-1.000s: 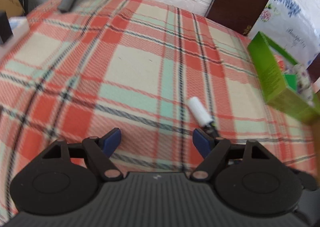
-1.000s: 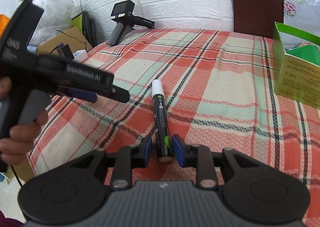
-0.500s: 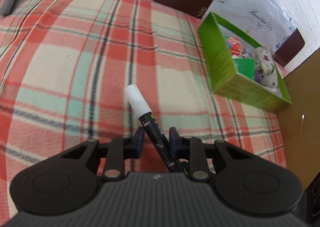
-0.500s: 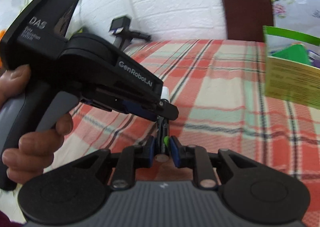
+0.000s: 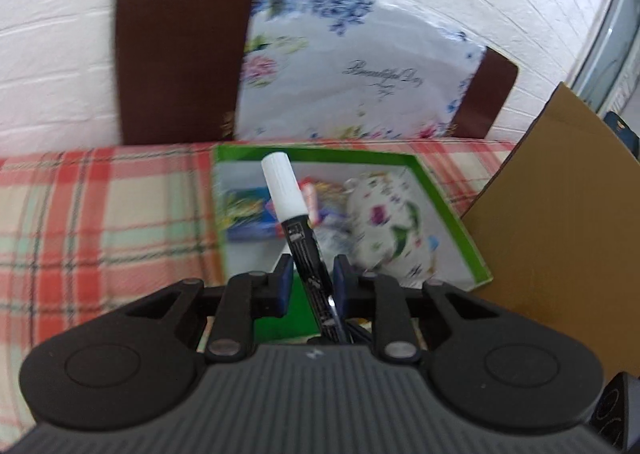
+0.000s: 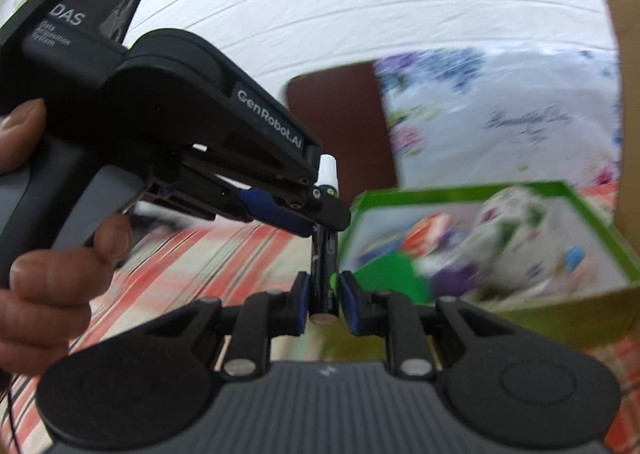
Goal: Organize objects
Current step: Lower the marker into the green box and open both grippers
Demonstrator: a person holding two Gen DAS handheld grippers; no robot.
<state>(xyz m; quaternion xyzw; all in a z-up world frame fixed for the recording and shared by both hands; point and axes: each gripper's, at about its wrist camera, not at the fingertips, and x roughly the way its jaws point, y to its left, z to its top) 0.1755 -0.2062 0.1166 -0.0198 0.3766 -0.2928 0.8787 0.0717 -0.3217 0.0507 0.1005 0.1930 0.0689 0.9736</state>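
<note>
Plaid-covered table (image 5: pixel 100 214), green box (image 5: pixel 452 222), seemingly cardboard (image 5: pixel 560 234)

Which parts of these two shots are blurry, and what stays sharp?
Left wrist view: the marker and left tongs are sharp; the green box contents and tablecloth smear with motion. Right wrist view: the right tongs are crisp, the box and floral cloth heavily blurred; fisheye bends the brick wall.

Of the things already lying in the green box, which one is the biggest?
The white flower-printed pouch, at the right of the green box; the blue packet and red packet beside it are clearly smaller.
</note>
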